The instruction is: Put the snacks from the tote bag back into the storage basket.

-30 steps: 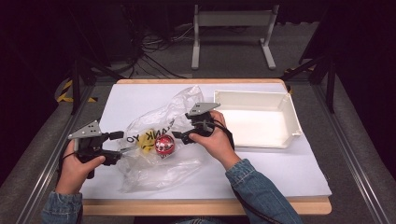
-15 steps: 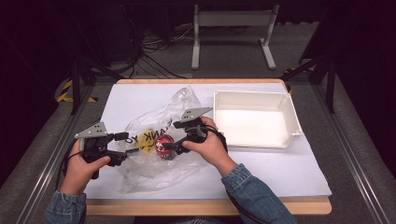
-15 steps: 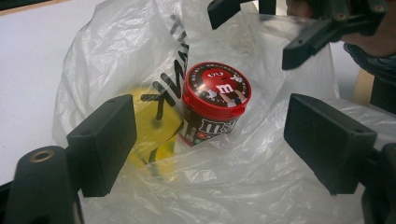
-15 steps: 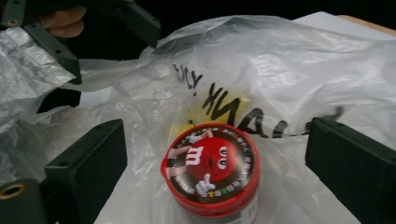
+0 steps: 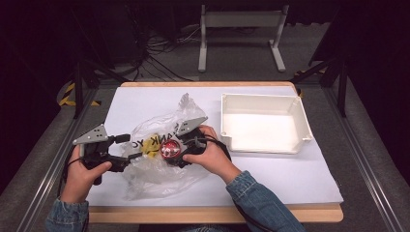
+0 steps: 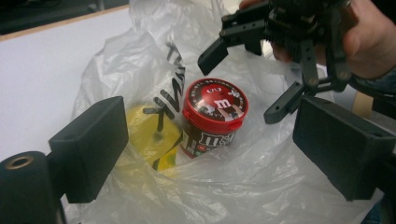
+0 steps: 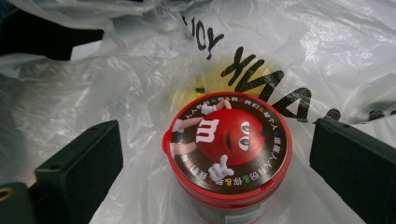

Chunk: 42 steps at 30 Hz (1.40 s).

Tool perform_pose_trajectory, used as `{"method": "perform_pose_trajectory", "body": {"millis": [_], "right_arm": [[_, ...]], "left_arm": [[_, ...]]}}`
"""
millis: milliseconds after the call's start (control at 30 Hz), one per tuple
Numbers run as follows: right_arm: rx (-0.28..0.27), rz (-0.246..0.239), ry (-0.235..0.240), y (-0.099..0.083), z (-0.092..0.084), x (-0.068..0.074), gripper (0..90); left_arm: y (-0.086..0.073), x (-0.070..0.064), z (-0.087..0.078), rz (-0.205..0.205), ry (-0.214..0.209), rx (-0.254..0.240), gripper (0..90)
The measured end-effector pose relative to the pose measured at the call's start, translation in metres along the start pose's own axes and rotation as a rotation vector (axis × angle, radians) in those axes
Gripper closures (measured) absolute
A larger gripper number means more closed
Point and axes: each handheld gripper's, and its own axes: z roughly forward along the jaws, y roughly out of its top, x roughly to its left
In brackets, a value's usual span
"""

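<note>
A red-lidded candy jar (image 5: 169, 148) (image 6: 212, 109) (image 7: 229, 140) stands upright in the crumpled clear plastic bag (image 5: 154, 171) (image 6: 233, 186) printed with black letters. A yellow thing (image 6: 149, 135) (image 7: 205, 84) lies under the plastic beside it. My right gripper (image 5: 175, 151) (image 7: 215, 154) (image 6: 243, 84) is open, one jaw on each side of the jar, neither touching it. My left gripper (image 5: 126, 151) (image 6: 210, 140) is open at the bag's left edge, with loose plastic between its jaws, and points at the jar. The jaws of both have just been opening.
A white tray (image 5: 303, 126) stands at the right on the white sheet (image 5: 290, 179) that covers the table. The table's wooden front edge (image 5: 193, 215) runs close to the person's denim sleeves.
The right gripper has moved left and slightly down, so its jaws now flank the jar. The left gripper and the jar have stayed about where they were.
</note>
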Motion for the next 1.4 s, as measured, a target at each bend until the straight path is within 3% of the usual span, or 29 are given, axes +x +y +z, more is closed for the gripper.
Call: {"method": "perform_pose_trajectory", "body": {"millis": [133,233,367,467,700,833,1133,1400], "right_arm": [[0.024,0.001,0.003,-0.004,0.009,-0.002,2.5],[0.041,-0.002,0.001,-0.007,0.015,-0.004,2.5],[0.054,-0.003,0.003,-0.011,0.022,-0.006,2.5],[0.059,0.001,0.006,-0.012,0.024,-0.007,2.6],[0.063,-0.009,0.007,-0.016,0.031,-0.010,4.9],[0.035,0.001,0.013,-0.018,0.034,-0.010,9.7],[0.040,-0.067,0.003,-0.019,0.034,-0.010,22.5],[0.060,-0.095,-0.006,-0.016,0.032,-0.008,23.9]], "left_arm": [[-0.001,0.000,-0.006,-0.015,0.030,-0.036,8.7],[-0.002,0.001,-0.010,-0.026,0.086,-0.038,8.3],[-0.004,0.004,-0.016,-0.041,0.105,-0.063,8.3],[-0.005,0.004,-0.019,-0.062,0.108,-0.078,8.3],[-0.006,0.008,-0.022,-0.063,0.123,-0.088,8.3],[-0.007,0.009,-0.021,-0.072,0.124,-0.090,8.3],[-0.008,0.012,-0.022,-0.083,0.121,-0.102,8.5],[-0.009,0.014,-0.025,-0.085,0.125,-0.106,8.7]]}}
